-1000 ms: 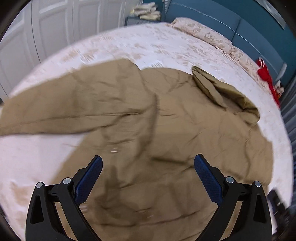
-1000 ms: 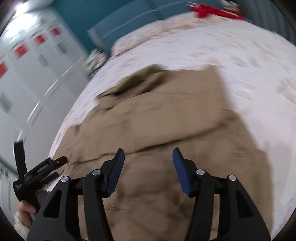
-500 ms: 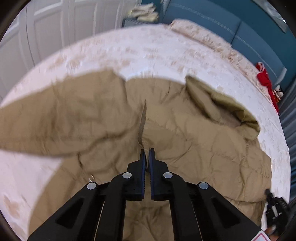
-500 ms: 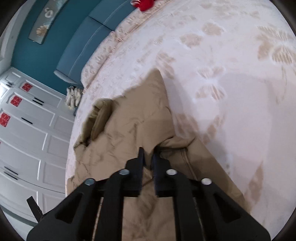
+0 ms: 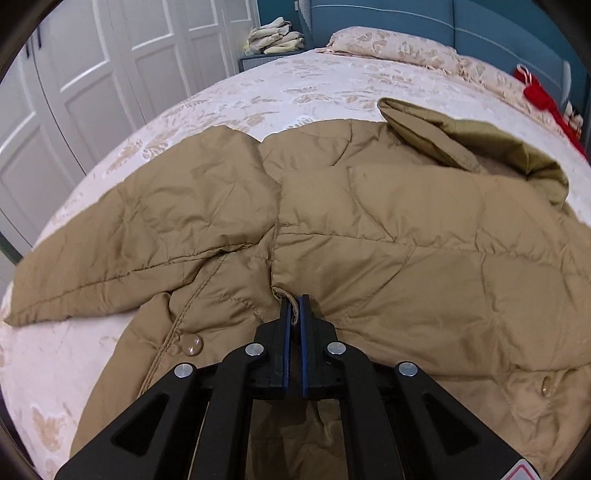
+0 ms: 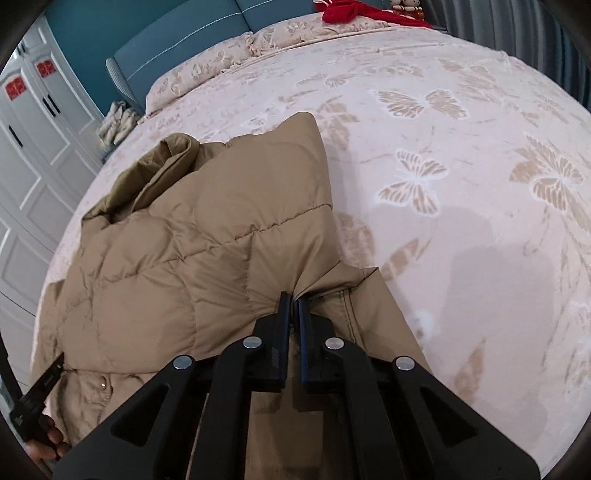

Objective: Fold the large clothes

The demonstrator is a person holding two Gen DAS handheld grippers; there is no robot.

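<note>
Left gripper (image 5: 294, 314) fingers clamp a fold of the tan quilted jacket (image 5: 388, 236); right gripper (image 6: 291, 310) fingers clamp its edge, on the bed (image 6: 461, 155).

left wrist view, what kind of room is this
Most likely a bedroom. A tan quilted padded jacket lies spread on a wide bed with a cream butterfly-patterned bedspread, a teal upholstered headboard stands behind a matching patterned pillow, and white panelled wardrobe doors line the wall.
</note>
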